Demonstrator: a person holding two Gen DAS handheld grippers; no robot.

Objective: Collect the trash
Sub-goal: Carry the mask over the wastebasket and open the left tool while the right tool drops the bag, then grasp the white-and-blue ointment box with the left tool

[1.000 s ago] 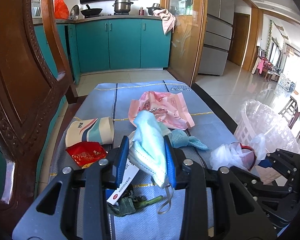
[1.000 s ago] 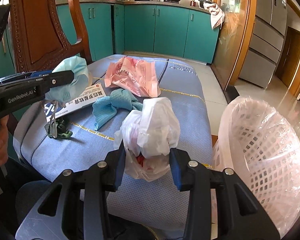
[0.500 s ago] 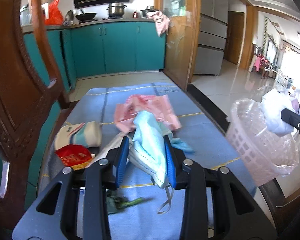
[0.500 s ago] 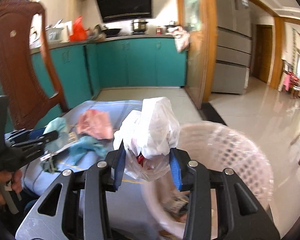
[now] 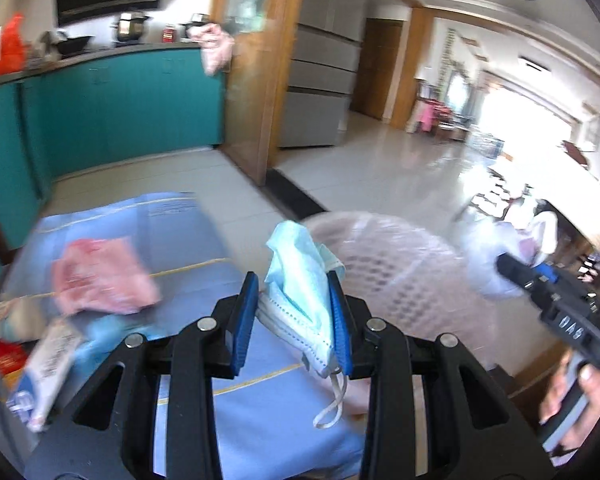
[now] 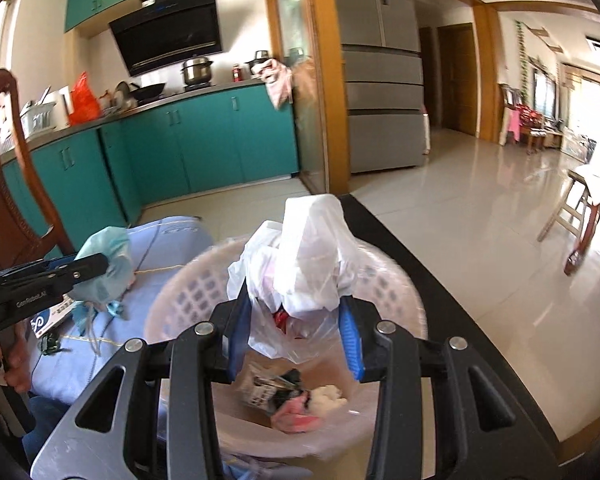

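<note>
My left gripper (image 5: 294, 280) is shut on a light-blue face mask (image 5: 300, 276), its ear loop dangling; it hovers over the blue table's right edge, beside the white lattice basket (image 5: 404, 276). My right gripper (image 6: 296, 300) is shut on a crumpled white plastic bag (image 6: 304, 264) and hangs directly above the white lattice basket (image 6: 188, 292), which holds several wrappers (image 6: 292, 400). In the right wrist view the left gripper (image 6: 96, 266) with the face mask (image 6: 108, 264) shows at the left. In the left wrist view the right gripper (image 5: 504, 264) and plastic bag (image 5: 512, 248) show at the right.
On the blue tablecloth (image 5: 204, 248) lie a pink wrapper (image 5: 100, 280), a white carton (image 5: 48, 364), a red packet (image 5: 4, 354) and a teal cloth. A wooden chair back (image 6: 12, 184) stands at the left. Teal cabinets (image 6: 204, 144) and tiled floor lie beyond.
Both grippers swung right from the table toward the basket. The right gripper carried the white bag over the basket's opening; the left one followed with the mask up to the basket's rim.
</note>
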